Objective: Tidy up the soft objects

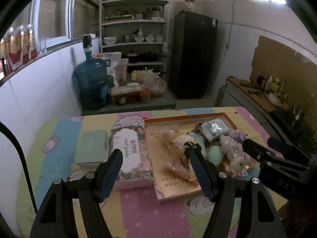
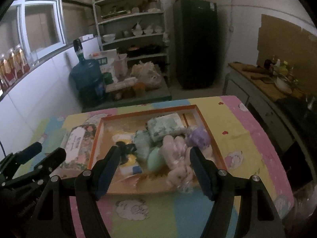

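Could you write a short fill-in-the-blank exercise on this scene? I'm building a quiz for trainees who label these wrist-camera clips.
1. The soft objects lie in a shallow tray with an ____ rim.
2. Left of the tray lies a long floral box, and left of that a flat ____ box.
3. Both the left tongs and the right tongs are ____ and hold nothing.
4. The pink plush toy lies beside a ____ one.

Missing words: orange; green; open; purple
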A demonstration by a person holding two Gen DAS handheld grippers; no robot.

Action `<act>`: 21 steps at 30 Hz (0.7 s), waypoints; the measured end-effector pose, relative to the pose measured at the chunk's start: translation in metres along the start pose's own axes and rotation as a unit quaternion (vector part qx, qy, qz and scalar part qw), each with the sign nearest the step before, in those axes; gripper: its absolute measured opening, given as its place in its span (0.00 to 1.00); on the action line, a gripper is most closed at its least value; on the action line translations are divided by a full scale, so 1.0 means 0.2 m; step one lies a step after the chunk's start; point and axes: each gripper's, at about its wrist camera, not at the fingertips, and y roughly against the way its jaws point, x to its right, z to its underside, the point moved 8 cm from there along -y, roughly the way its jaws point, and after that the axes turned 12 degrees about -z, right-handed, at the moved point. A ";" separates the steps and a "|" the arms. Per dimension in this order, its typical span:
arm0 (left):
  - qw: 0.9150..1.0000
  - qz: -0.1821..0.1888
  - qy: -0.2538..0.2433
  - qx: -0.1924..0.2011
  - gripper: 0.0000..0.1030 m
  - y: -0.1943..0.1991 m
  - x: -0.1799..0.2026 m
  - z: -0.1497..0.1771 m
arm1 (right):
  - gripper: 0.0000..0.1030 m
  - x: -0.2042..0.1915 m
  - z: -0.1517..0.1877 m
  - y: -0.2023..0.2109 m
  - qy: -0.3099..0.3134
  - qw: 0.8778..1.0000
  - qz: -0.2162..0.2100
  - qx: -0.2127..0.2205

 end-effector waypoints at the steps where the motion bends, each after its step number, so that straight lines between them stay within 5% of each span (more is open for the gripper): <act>1: 1.000 0.000 0.002 0.006 0.68 0.03 -0.03 0.00 | 0.72 -0.02 0.01 0.01 0.000 1.000 0.001 0.001; 21: 0.999 -0.008 0.007 0.038 0.68 0.35 -0.44 0.11 | 0.72 -0.56 0.20 0.33 0.023 0.999 0.002 0.043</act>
